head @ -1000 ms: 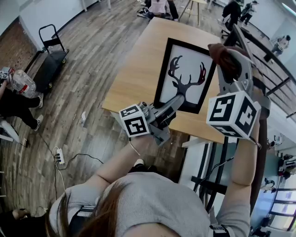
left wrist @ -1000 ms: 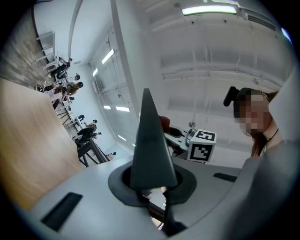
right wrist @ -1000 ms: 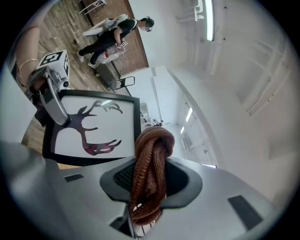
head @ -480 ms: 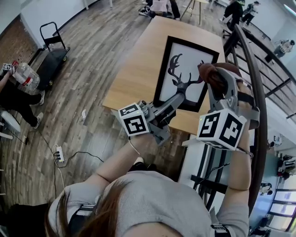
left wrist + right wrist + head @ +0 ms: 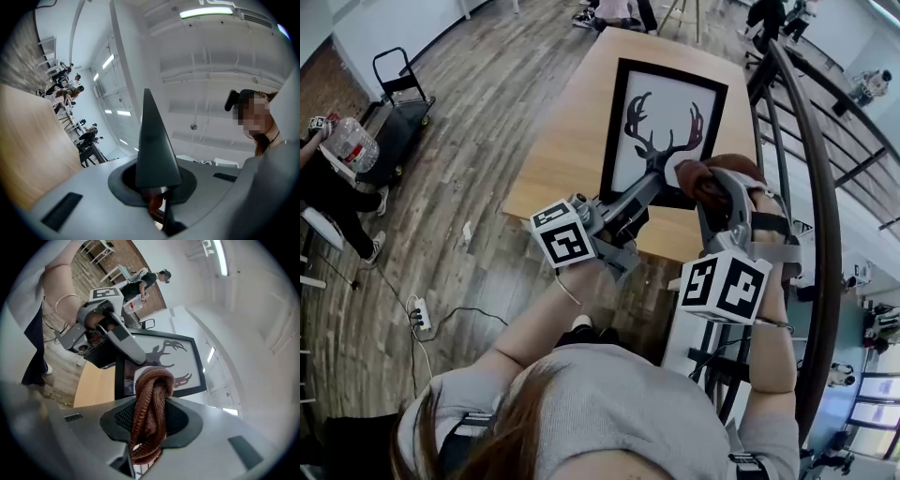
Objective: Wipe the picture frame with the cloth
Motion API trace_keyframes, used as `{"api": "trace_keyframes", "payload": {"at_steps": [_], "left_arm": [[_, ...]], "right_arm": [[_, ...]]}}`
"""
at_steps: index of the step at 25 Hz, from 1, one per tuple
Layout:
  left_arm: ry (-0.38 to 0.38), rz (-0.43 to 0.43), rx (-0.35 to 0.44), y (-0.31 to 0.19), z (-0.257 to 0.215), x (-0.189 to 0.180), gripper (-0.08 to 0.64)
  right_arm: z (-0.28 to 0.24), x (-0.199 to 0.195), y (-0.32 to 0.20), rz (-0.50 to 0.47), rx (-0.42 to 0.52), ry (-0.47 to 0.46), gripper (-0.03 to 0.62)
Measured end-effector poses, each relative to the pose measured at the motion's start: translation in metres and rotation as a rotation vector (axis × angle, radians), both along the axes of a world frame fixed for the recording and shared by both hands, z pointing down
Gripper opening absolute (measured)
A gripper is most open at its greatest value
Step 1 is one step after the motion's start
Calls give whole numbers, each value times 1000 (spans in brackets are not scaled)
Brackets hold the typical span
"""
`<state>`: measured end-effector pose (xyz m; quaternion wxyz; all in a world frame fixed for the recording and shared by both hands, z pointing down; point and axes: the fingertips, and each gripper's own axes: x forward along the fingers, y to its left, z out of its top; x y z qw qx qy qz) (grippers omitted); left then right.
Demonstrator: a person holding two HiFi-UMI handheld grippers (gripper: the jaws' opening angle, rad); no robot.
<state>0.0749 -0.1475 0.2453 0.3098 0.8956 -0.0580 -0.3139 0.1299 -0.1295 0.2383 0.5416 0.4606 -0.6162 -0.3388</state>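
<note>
Head view: picture frame (image 5: 662,122), black border with a white print of dark antlers, lies on the wooden table (image 5: 567,141), toward the side next to the metal railing (image 5: 814,187). Left gripper (image 5: 652,180) reaches in from the near table edge, tip at the frame's near border; its marker cube (image 5: 562,242) sits over the floor side. From here I cannot tell whether the tip pinches the border or only rests on it. Right gripper (image 5: 713,190) is just beside the frame's near right corner with a brown cloth (image 5: 697,176) bunched at its front; contact between cloth and frame not resolvable. A black cart (image 5: 398,103) stands well apart on the plank floor. Left gripper view: the 2 jaws are pressed together into 1 dark wedge pointing up at the ceiling, nothing visible beyond their tip; table surface at the left margin; a strip light (image 5: 206,12) overhead. Right gripper view: the jaws are clamped on the knitted brown cloth, which bulges out past them in a folded loop. Behind the cloth, the frame shows its antler print, and the left gripper's finger (image 5: 127,344) crosses the frame's upper left corner. A bracelet (image 5: 65,303) is on the left wrist.
</note>
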Motion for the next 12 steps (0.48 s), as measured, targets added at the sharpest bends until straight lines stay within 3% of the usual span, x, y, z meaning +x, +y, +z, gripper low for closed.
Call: {"api": "trace_keyframes", "payload": {"at_steps": [12], "left_arm": [[-6, -39, 6, -1, 1, 4, 17]], "right_arm": [[47, 1, 27, 9, -83, -93, 133]]}}
